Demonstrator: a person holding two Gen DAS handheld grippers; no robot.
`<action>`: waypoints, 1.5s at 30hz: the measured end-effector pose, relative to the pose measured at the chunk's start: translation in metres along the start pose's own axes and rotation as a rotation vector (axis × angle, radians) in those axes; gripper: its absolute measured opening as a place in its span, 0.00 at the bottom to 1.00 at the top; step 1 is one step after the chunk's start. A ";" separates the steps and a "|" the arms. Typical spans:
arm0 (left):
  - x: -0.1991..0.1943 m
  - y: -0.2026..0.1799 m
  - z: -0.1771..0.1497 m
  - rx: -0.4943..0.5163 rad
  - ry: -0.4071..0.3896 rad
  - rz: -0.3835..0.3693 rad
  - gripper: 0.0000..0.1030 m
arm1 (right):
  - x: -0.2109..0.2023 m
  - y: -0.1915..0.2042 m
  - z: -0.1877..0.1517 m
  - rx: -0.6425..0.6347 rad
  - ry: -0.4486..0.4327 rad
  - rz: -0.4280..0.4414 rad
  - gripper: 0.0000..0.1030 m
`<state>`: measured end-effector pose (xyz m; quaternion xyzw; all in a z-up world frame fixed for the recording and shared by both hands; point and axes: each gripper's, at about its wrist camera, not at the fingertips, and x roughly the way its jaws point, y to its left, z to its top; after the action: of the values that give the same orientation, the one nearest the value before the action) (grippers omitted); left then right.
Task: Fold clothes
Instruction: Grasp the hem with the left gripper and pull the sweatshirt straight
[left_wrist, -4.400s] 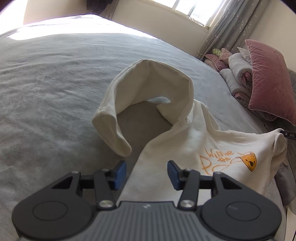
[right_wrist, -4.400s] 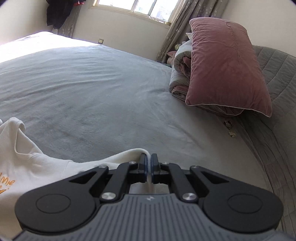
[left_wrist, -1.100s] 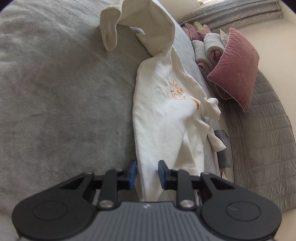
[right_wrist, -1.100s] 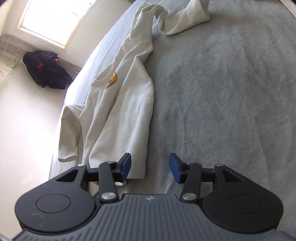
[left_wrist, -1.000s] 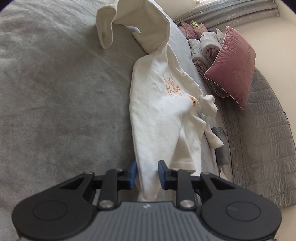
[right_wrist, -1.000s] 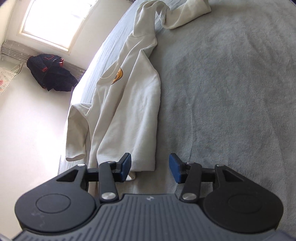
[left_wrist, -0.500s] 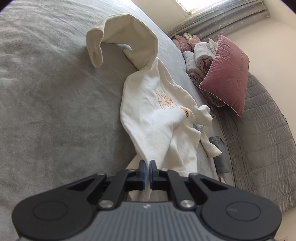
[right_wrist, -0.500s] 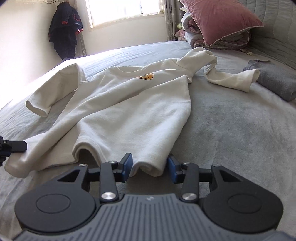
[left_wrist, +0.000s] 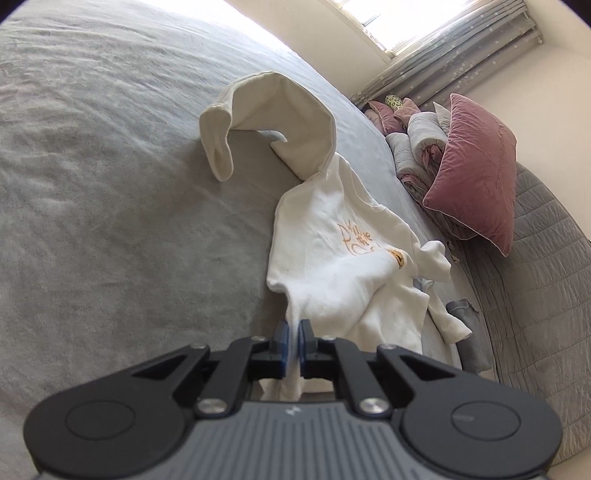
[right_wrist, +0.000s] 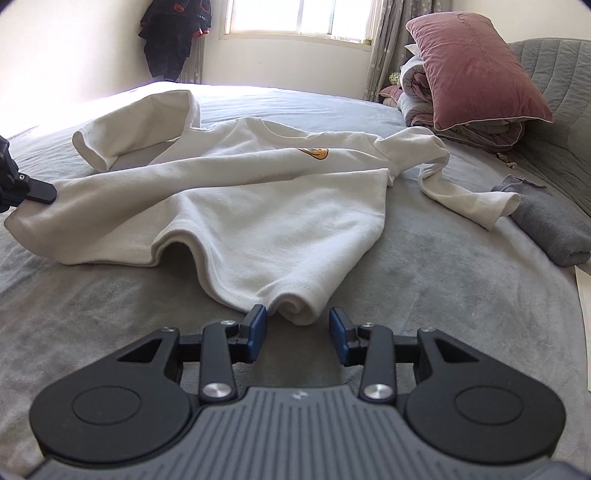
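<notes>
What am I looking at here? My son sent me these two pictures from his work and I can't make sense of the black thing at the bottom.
That black thing is a hand-held gripper with two blue-tipped fingers; a person holds one in each hand, and a camera on each looks forward along them. One picture is from the left gripper, shut on a corner of a white sweatshirt. The other is from the right gripper, open at the hem, pinching nothing yet. The sweatshirt lies on a grey bed, with a pink pillow and a folded grey garment nearby.
</notes>
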<state>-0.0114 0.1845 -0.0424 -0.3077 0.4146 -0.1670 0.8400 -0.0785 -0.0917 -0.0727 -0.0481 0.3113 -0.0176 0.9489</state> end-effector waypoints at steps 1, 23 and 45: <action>0.002 0.001 0.000 -0.001 0.008 0.000 0.07 | 0.002 0.001 0.001 -0.005 0.003 -0.005 0.39; 0.008 -0.014 -0.005 0.067 0.056 -0.005 0.09 | 0.010 0.004 0.008 -0.014 -0.012 -0.064 0.39; -0.046 -0.055 -0.019 0.217 0.100 0.073 0.03 | -0.090 -0.066 0.001 -0.799 0.095 -0.256 0.04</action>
<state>-0.0555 0.1604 0.0119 -0.1908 0.4464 -0.1954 0.8521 -0.1510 -0.1512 -0.0122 -0.4496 0.3284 -0.0155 0.8305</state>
